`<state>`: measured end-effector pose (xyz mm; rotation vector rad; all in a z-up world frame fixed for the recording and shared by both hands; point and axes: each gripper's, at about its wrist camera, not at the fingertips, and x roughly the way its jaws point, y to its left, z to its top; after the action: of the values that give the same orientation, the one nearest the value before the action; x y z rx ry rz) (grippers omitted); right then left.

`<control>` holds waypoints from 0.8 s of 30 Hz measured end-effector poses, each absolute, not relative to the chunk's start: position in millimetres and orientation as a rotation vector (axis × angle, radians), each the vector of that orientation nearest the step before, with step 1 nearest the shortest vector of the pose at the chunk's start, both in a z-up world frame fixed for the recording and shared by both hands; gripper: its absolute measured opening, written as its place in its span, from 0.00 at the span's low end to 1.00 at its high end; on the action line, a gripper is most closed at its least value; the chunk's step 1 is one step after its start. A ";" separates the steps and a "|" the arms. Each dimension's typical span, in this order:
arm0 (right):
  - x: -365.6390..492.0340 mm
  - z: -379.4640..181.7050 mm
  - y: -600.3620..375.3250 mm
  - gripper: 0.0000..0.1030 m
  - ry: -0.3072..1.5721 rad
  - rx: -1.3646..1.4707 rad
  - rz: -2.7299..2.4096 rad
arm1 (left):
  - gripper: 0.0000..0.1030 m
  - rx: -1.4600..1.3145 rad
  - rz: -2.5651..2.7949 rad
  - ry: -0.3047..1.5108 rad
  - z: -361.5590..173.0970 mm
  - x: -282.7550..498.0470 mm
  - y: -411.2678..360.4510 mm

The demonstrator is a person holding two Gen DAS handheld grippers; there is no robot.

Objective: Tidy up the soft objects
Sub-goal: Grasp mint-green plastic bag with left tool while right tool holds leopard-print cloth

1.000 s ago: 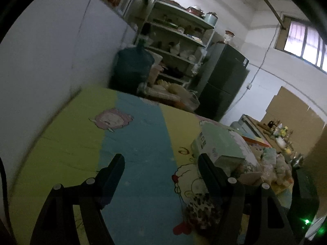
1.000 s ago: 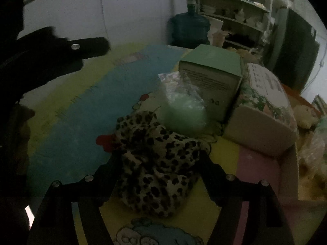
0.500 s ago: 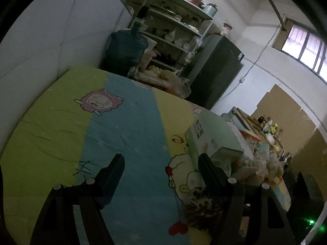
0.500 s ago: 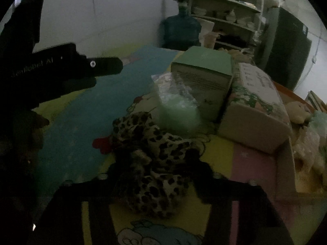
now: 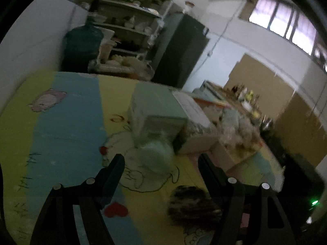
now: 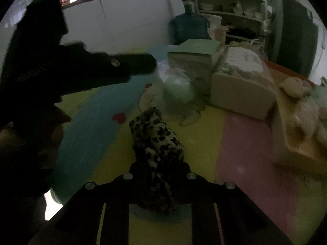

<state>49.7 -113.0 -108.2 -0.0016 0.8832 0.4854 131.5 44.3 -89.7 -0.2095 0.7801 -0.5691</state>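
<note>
Leopard-print cloth item (image 6: 156, 140): a small bunched piece of soft spotted fabric, pinched between the two fingers of the right gripper (image 6: 159, 173), whose jaws are closing on it. Most of it stands up ahead of the fingertips in a folded hump and a smaller fold hangs back below them; whether it has left the play mat (image 6: 245, 143) cannot be told.

Handling, as judged: light, limp, fully compressible, not fragile. It has no stiff edge, so it will sag and swing from whatever point is pinched. The nap looks grippy rather than slippery. Best taken through the thick middle of the bunch, as now; a pinch on one loose layer would likely let the rest unfold and trail.

Left gripper (image 5: 161, 163): jaws wide apart, nothing between the pads. Just ahead of its fingertips lies a clear plastic bag with pale green filling (image 5: 155, 155), resting against a green-topped box (image 5: 157, 110).

Bag, as judged: light and squashy, but the film is probably slick. It wants a broad squeeze across its body.

Ahead and to the right of the right gripper: a white carton (image 6: 241, 85) and a shallow cardboard tray (image 6: 286, 143) holding pale plush items.
</note>
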 end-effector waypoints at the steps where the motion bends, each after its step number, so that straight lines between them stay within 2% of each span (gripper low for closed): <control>1: 45.1 -106.5 -123.4 0.17 0.877 0.011 0.476 | 0.72 -0.188 -0.561 0.788 -90.7 132.8 38.4; 8: 26.3 -97.4 -179.0 0.17 0.831 0.104 0.425 | 0.70 -0.110 -0.501 0.860 -104.7 156.7 9.4; 11: 20.6 -92.2 -199.3 0.17 0.807 0.137 0.398 | 0.57 -0.094 -0.470 0.886 -112.4 161.3 2.6; 12: 19.1 -91.1 -207.2 0.17 0.800 0.151 0.388 | 0.47 -0.093 -0.459 0.889 -113.7 162.9 3.2; 13: 18.1 -90.7 -214.3 0.17 0.795 0.164 0.378 | 0.44 -0.097 -0.444 0.891 -116.0 163.7 3.8; 16: 24.2 -91.5 -228.9 0.17 0.790 0.193 0.362 | 0.41 -0.125 -0.437 0.875 -116.7 160.1 7.3; 24: 24.0 -88.9 -246.5 0.17 0.759 0.230 0.358 | 0.40 -0.173 -0.387 0.795 -99.4 137.4 20.3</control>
<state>24.0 -246.5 -88.9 0.2297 0.7590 0.3583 137.4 20.3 -99.4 -0.1729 0.7950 -0.3869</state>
